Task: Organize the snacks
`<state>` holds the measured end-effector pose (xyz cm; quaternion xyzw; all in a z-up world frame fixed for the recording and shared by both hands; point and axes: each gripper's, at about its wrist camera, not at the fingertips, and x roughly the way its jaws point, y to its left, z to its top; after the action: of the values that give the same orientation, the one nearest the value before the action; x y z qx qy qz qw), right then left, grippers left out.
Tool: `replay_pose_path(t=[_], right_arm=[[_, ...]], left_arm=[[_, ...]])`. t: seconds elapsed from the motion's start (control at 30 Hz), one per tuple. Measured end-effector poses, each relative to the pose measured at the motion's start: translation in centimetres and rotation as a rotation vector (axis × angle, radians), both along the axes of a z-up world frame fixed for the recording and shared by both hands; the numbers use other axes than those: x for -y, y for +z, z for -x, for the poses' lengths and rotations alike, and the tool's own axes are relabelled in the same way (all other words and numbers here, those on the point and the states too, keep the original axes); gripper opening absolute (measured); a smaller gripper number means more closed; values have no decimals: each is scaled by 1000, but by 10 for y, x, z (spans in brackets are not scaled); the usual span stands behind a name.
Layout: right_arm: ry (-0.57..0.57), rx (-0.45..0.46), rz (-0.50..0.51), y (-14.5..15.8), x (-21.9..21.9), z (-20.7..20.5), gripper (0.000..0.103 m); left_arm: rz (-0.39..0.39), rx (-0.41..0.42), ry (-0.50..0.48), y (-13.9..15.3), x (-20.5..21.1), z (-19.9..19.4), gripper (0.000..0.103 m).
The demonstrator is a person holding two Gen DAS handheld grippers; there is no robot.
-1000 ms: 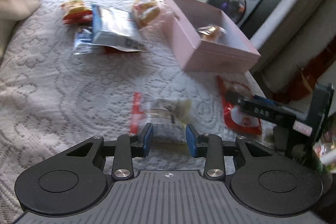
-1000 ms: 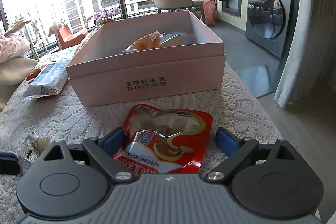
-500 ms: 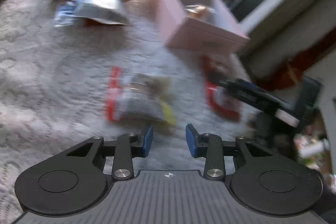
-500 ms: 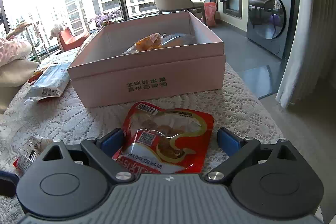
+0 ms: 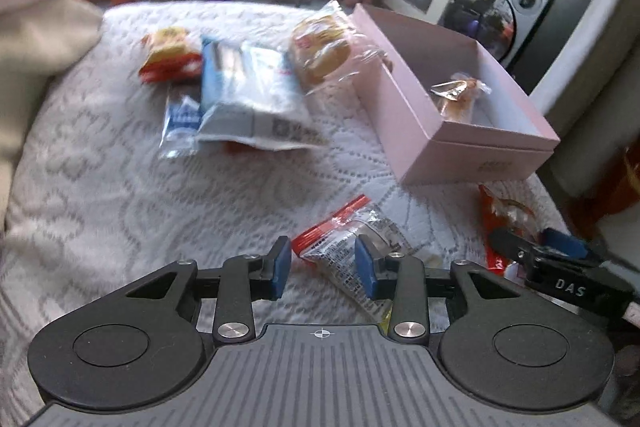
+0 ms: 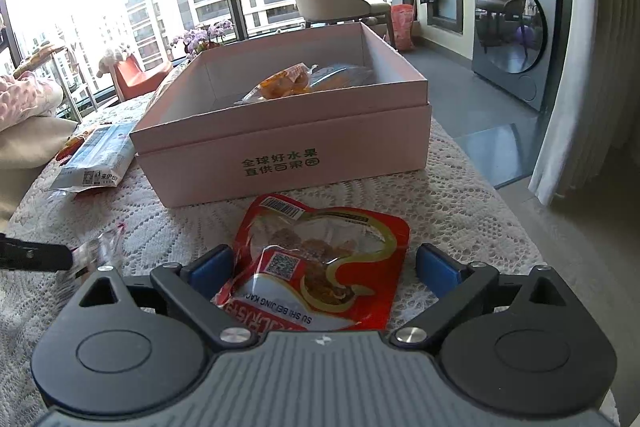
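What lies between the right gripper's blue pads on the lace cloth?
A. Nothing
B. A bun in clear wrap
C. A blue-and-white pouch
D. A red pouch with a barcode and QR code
D: in the right wrist view the red pouch lies flat between the right gripper, whose jaws are opening, pads clear of it, in front of the pink box.

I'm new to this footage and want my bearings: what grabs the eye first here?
The open pink box stands at the far side of the lace-covered table, with wrapped pastries inside. In front of it a red snack pouch lies between the wide, opening jaws of the right gripper. To its left, the left gripper straddles a small clear packet, jaws opening.
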<state>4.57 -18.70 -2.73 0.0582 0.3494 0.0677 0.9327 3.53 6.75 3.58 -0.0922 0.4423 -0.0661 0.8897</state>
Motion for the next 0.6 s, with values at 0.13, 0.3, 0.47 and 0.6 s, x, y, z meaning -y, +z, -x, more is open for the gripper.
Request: replay_pose_path(t=[0.13, 0.3, 0.47, 0.6], right_arm=[[0, 0, 0, 0, 0, 0, 98], [0, 0, 1, 0, 0, 0, 98], [0, 0, 0, 0, 0, 0, 98], [0, 0, 0, 0, 0, 0, 98]], left_arm=[[-47, 22, -16, 0, 8, -4, 45], [-103, 38, -4, -1, 1, -6, 47], [-46, 64, 61, 11, -9, -1, 42], [-49, 102, -12, 21, 17, -6, 42]])
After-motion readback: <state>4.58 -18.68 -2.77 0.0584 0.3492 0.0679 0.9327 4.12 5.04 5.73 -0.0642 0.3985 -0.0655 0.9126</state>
